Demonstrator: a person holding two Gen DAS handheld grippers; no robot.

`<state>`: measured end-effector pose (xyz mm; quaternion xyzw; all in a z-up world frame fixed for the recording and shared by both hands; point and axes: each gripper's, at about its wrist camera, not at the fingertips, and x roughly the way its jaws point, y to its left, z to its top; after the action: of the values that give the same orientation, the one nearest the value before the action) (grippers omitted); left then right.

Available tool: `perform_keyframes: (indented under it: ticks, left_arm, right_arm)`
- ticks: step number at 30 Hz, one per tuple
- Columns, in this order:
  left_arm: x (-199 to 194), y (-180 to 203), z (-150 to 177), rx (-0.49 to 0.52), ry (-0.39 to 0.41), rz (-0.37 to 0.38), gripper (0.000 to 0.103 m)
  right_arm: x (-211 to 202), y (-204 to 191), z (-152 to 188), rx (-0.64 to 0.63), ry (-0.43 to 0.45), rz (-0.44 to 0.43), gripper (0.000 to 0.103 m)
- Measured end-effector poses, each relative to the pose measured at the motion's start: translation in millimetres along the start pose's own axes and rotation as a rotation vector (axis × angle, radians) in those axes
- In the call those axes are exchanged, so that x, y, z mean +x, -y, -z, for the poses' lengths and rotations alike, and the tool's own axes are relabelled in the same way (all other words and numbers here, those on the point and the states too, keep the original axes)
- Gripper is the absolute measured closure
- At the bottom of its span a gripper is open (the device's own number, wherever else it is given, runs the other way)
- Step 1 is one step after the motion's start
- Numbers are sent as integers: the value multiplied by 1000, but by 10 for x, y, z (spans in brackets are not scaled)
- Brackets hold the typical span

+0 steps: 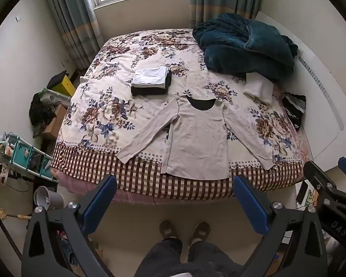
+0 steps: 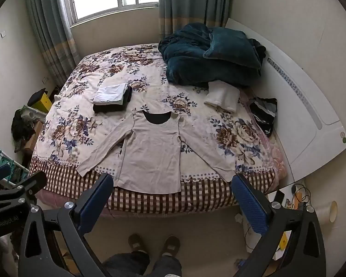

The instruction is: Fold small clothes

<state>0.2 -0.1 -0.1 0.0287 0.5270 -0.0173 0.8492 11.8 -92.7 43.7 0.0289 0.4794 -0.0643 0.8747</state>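
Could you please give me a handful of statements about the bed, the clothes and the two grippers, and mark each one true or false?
1. The beige long-sleeved shirt lies spread flat with both sleeves out to the sides. True.
2. The left gripper is shut on the shirt's hem. False: its jaws are wide open and hold nothing, short of the bed.
3. A folded white garment sits on top of a folded black garment. True.
4. The crumpled dark teal blanket covers the shirt. False: it is heaped at the far right of the floral bedspread, apart from the shirt.
5. The right gripper is open. True.
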Motion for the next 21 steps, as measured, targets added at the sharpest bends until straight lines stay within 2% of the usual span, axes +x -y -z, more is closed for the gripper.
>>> perform_keyframes:
  ticks: [21]
  left_arm:
    - [-56,-34,-27,-2,12,8,0]
  right_arm:
    - [-36,-5,0,-4,2,-1,0]
